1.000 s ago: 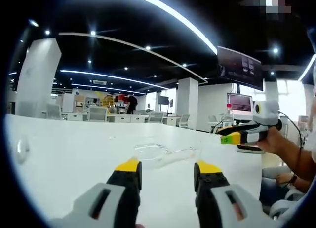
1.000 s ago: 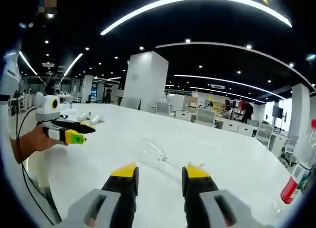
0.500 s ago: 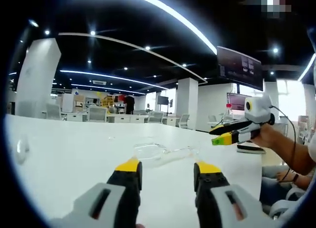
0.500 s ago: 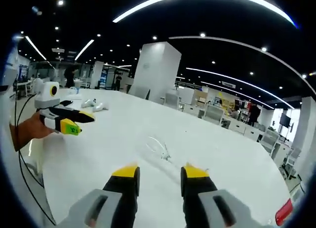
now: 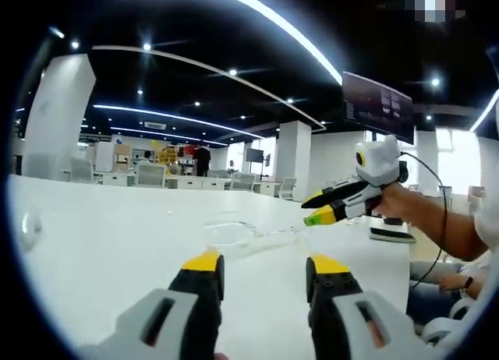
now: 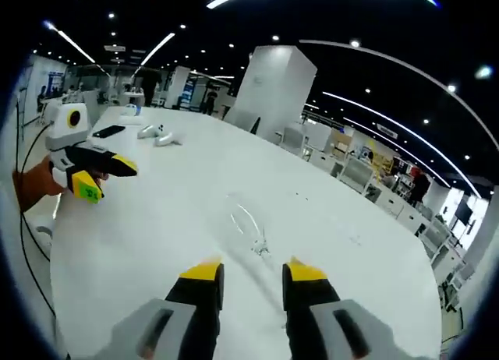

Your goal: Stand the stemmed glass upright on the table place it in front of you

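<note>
A clear stemmed glass (image 5: 232, 234) lies on its side on the white table (image 5: 101, 251), a little beyond my left gripper (image 5: 265, 265), which is open with nothing between its yellow-tipped jaws. In the left gripper view my right gripper (image 5: 313, 209) comes in from the right, held in a hand above the table just right of the glass. The right gripper view shows the glass (image 6: 248, 224) lying just ahead of my right gripper (image 6: 252, 271), which is open and empty. My left gripper (image 6: 109, 181) hovers at the left of that view, held in a hand.
A person's forearm (image 5: 437, 224) reaches in from the right. A dark flat device (image 5: 392, 232) lies near the table's right edge under a hanging screen (image 5: 378, 107). White objects (image 6: 158, 134) and a phone (image 6: 107, 131) lie at the table's far end. Desks and chairs stand behind.
My right gripper has moved in toward the lying glass and tipped down over the table. The left gripper has barely moved. The glass has stayed on its side.
</note>
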Motion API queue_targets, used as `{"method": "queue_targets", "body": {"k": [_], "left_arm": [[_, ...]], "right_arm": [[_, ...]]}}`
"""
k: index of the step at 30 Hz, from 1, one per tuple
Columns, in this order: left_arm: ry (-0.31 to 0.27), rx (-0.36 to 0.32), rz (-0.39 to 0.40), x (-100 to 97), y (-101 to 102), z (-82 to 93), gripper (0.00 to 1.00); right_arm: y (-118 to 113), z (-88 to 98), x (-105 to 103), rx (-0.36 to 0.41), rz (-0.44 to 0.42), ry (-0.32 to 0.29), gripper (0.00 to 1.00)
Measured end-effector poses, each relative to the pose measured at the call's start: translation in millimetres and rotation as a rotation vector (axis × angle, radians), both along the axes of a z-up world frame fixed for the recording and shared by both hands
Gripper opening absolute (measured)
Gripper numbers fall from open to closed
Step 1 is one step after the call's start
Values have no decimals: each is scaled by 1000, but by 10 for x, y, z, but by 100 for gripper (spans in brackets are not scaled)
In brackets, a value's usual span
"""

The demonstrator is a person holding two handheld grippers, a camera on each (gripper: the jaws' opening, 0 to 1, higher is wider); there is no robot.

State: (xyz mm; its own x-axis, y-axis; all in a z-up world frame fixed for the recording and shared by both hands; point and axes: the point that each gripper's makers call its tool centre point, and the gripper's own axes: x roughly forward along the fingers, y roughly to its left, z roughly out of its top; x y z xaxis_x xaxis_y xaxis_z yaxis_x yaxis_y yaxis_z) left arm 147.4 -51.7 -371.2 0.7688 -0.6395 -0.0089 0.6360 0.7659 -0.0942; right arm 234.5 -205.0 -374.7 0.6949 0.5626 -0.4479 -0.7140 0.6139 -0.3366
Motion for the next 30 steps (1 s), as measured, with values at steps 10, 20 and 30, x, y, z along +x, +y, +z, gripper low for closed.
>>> {"method": "queue_targets", "body": {"k": [10, 20, 30], "left_arm": [[-6, 1, -1, -7, -4, 15, 42], [-14, 6, 7, -9, 31, 40, 42], [-18, 2, 17, -3, 78, 73, 42]], "right_arm": [[72, -203, 193, -150, 75, 74, 30], [142, -346, 349, -230, 122, 117, 29], [176, -499, 445, -320, 150, 147, 27]]}}
